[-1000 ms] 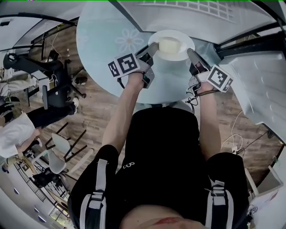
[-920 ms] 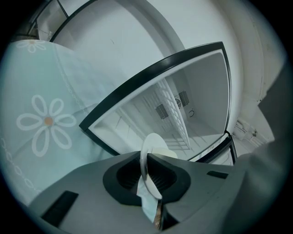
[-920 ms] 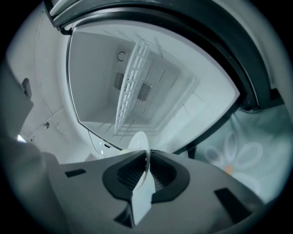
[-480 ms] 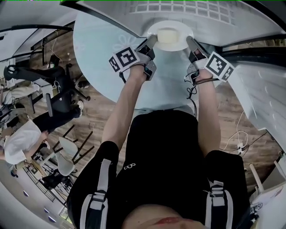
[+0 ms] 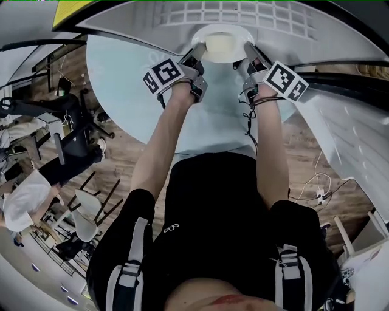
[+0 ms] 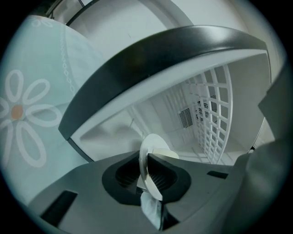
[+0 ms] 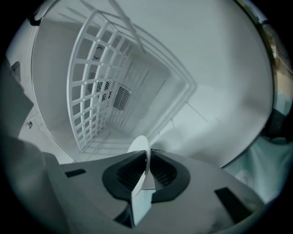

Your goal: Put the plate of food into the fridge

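Arms outstretched, left tool [image 5: 196, 59] and right tool [image 5: 248, 51] clench opposite edges of the plate [image 5: 220, 47].

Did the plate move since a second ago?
Yes. The plate went forward: it was over the middle of the table, and now it is at the table's far edge, at the fridge opening.

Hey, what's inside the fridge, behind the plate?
A white wire shelf and a vent on the fridge's back wall; nothing else shows. The right gripper and the plate cover the nearest part of its floor.
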The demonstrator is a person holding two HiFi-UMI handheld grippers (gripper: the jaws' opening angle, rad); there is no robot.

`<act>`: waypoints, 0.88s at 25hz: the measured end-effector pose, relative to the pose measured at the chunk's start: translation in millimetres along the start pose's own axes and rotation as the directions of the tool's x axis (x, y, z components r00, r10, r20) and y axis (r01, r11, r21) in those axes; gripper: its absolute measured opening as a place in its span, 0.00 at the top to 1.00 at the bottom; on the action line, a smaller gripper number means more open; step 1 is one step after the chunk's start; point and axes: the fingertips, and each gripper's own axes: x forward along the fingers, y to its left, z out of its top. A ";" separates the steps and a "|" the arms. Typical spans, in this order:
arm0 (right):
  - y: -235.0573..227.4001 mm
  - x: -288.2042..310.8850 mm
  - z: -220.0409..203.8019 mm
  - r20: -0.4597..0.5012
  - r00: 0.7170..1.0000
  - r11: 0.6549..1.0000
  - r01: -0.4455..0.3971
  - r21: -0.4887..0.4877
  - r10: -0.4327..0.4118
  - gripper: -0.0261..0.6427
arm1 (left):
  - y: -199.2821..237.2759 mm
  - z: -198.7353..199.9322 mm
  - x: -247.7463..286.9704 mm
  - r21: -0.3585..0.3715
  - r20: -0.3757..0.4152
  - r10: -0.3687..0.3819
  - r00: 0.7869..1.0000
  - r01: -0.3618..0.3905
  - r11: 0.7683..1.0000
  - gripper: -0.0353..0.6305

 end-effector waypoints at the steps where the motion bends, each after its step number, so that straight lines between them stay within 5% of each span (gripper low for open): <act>1: -4.2 2.6 0.6 -0.001 1.000 1.000 0.004 0.006 -0.004 0.92 | 1.8 1.0 3.9 0.005 -0.002 0.006 1.000 -0.006 1.000 0.89; 19: -37.3 -10.9 8.2 0.067 0.979 0.980 0.193 -0.045 -0.190 0.87 | -1.5 -16.8 26.4 0.141 -0.056 0.093 0.994 -0.084 0.986 0.86; 22: -34.8 9.6 7.9 0.107 0.969 0.972 0.229 -0.057 -0.223 0.81 | 5.0 7.8 26.6 0.102 -0.017 0.069 0.997 -0.067 0.992 0.63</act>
